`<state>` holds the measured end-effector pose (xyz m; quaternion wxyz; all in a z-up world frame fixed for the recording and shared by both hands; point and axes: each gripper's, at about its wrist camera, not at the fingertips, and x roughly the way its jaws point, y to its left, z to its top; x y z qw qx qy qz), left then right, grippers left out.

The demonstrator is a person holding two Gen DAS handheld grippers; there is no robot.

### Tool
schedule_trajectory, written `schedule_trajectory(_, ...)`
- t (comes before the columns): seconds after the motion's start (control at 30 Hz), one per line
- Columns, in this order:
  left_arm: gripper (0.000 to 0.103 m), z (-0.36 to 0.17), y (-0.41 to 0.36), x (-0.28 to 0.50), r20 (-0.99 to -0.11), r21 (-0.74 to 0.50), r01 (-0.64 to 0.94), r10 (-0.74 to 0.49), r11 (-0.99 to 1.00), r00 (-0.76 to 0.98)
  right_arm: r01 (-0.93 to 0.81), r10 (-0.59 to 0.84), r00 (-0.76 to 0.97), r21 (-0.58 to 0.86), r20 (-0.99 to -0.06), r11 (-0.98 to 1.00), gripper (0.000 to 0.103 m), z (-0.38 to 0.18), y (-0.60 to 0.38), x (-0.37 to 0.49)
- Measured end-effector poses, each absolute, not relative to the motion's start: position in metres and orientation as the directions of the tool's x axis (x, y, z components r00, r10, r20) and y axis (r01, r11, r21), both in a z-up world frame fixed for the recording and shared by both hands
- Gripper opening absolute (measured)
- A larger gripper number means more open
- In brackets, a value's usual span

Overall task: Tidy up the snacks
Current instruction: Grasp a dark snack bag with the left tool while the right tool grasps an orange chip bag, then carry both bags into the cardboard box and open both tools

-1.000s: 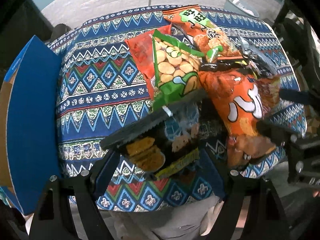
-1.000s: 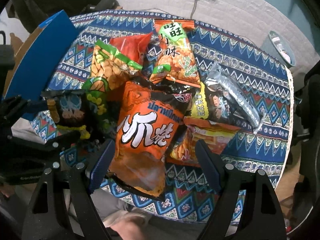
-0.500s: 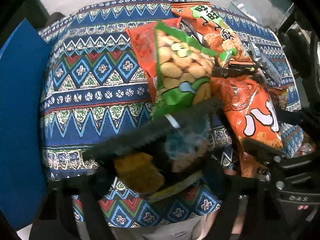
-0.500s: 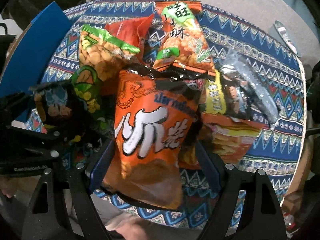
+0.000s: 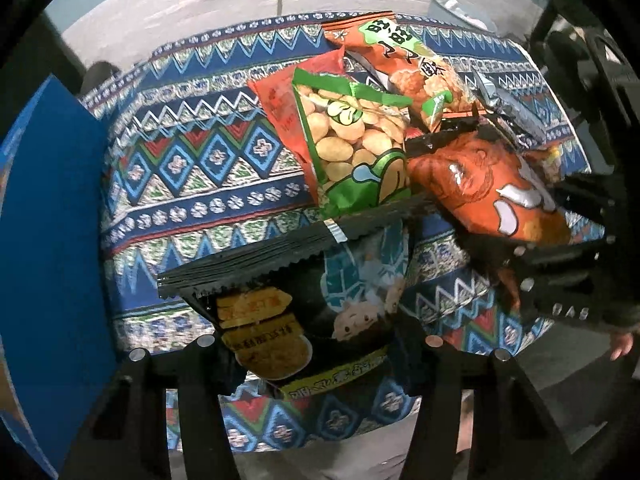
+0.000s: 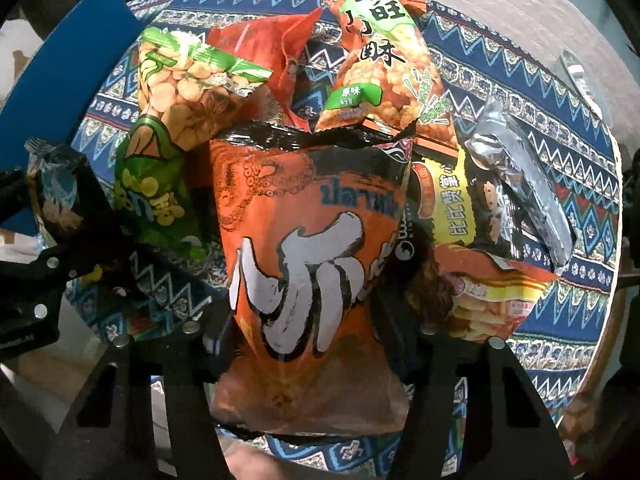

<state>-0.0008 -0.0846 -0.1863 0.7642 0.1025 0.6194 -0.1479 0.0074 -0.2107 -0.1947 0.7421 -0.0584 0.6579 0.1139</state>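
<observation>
green peanut bag (image 5: 356,148) and silver pack (image 6: 524,192) crowd the pile; left gripper (image 5: 316,356) closing on black bag (image 5: 320,304), right gripper (image 6: 312,344) closing on orange bag (image 6: 308,264).

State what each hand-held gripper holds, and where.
Left hand-held gripper: closing on the black snack bag, lower half. Right hand-held gripper: closing on the orange bag, lower half.

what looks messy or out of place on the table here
The snack bags are heaped crookedly on one side of the patterned tablecloth: the green peanut bag lies tilted across a red bag, and a crumpled silver wrapper sits askew. Nothing looks spilled.
</observation>
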Motion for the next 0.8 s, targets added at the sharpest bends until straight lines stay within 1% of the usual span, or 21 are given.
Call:
schedule_trajectory(0.3, 0.058, -0.164, -0.081, -0.008, -0.964, 0.034, 0.396, -0.073, 0.918, 0.254, -0.249, 0.086, 0.159, 0.044, -0.984, 0.968, 0.058, -0.163, -0.225, 0.001)
schedule_trajectory(0.47, 0.058, -0.146, -0.087, -0.009, -0.942, 0.1, 0.421, -0.05, 0.902, 0.332, -0.254, 0.084, 0.208, 0.03, -0.975, 0.967, 0.058, -0.14, -0.228, 0.001)
schedule_trajectory(0.67, 0.058, -0.128, -0.081, -0.007, -0.918, 0.142, 0.415, -0.037, 0.899, 0.395, -0.256, 0.089, 0.269, 0.018, -0.959, 0.966, 0.058, -0.115, -0.223, -0.003)
schedule_trajectory(0.8, 0.058, -0.116, -0.076, -0.004, -0.899, 0.171, 0.403, -0.025, 0.899, 0.437, -0.253, 0.098, 0.301, 0.019, -0.949, 0.967, 0.058, -0.108, -0.217, 0.003)
